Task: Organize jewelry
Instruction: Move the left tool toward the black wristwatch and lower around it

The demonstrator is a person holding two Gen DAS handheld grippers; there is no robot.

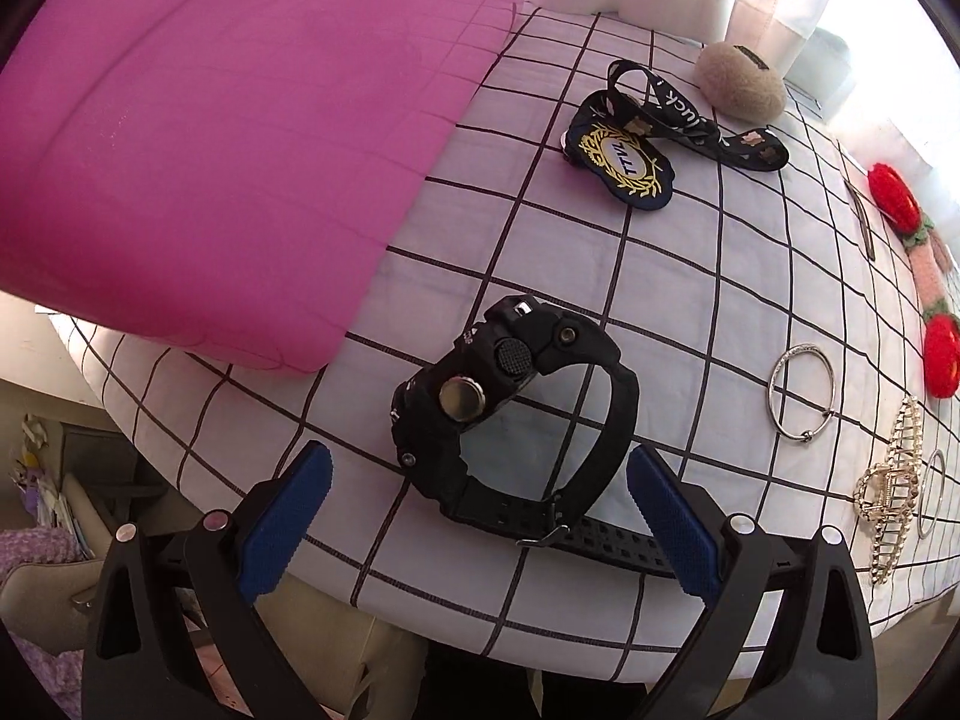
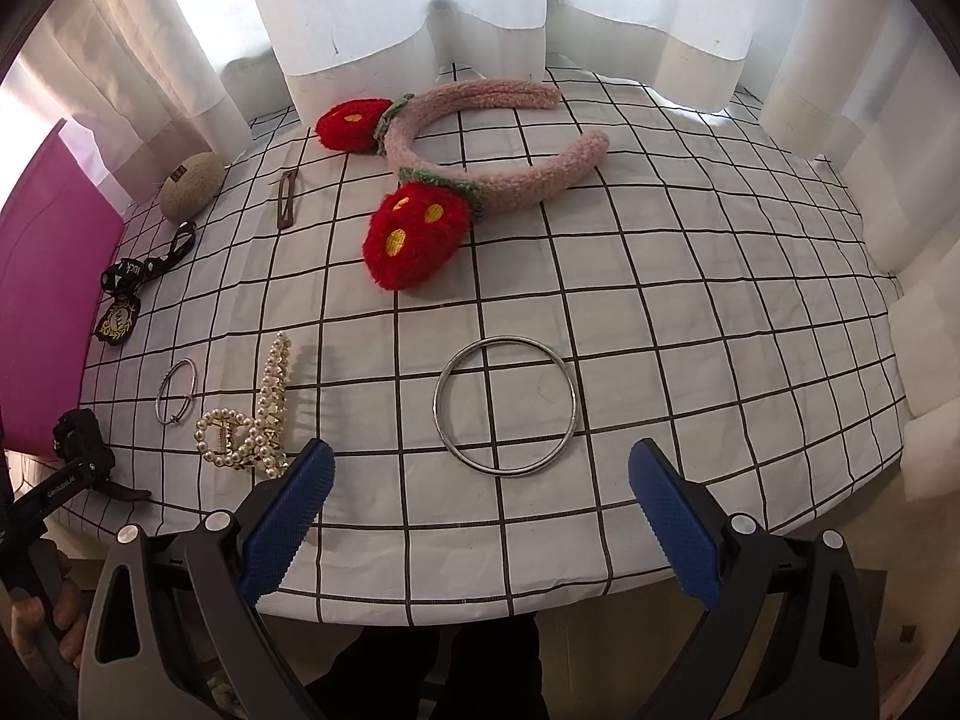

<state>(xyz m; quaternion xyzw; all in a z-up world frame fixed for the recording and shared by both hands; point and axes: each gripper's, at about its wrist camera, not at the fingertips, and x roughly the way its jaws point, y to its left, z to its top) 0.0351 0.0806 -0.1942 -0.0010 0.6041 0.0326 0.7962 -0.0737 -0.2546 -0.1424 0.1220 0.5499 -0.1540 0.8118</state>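
A black wristwatch lies on the checked cloth just ahead of my open, empty left gripper, partly between its blue pads. A thin silver bangle and a pearl hair claw lie to its right. My right gripper is open and empty, just short of a large silver bangle. The pearl claw and the thin bangle lie to its left. A pink headband with red plush flowers lies farther back.
A pink box stands at the left on the cloth. A black lanyard with a badge, a beige fuzzy clip and a brown hair clip lie toward the back. White curtains hang behind. The table edge is near my grippers.
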